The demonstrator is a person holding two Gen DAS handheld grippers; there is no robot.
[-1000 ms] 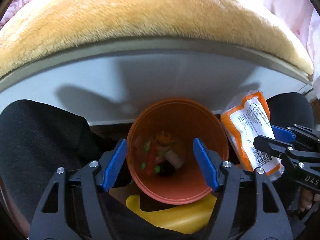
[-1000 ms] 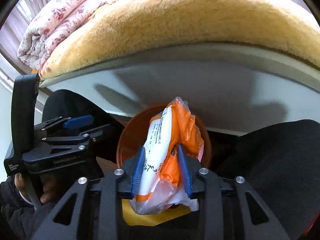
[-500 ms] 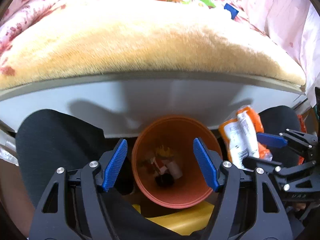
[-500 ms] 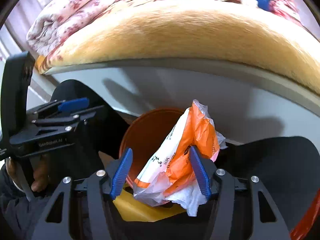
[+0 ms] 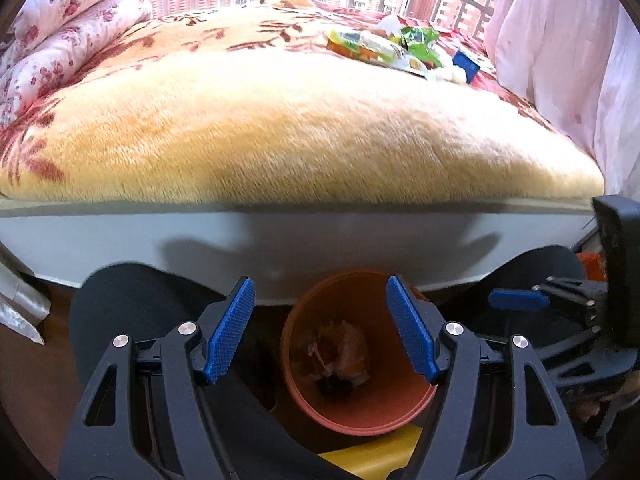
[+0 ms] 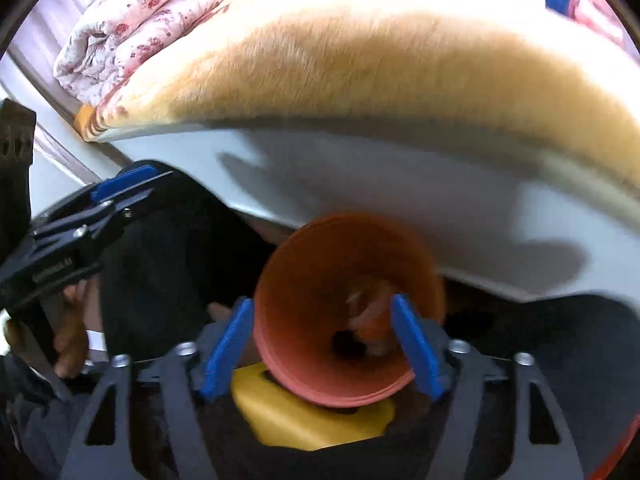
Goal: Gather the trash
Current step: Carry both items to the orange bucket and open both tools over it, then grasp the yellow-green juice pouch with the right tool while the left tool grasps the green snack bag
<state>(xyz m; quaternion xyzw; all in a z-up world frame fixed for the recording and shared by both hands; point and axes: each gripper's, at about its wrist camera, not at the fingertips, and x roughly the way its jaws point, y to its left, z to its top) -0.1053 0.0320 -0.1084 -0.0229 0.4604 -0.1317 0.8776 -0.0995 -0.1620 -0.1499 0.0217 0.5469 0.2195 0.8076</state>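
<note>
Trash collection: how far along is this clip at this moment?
Done: the orange bin already holds several crumpled wrappers. In hand: nothing; the left gripper and right gripper are both open and empty above the bin. Left: a cluster of wrappers and a blue item lie on the blanket.

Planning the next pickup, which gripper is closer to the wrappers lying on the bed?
Hard to call. Both the left gripper and right gripper hover open over the orange bin, below the bed edge, far from the wrappers.

No legible text, lettering on left gripper [image 6: 120,196] body too blurred
</note>
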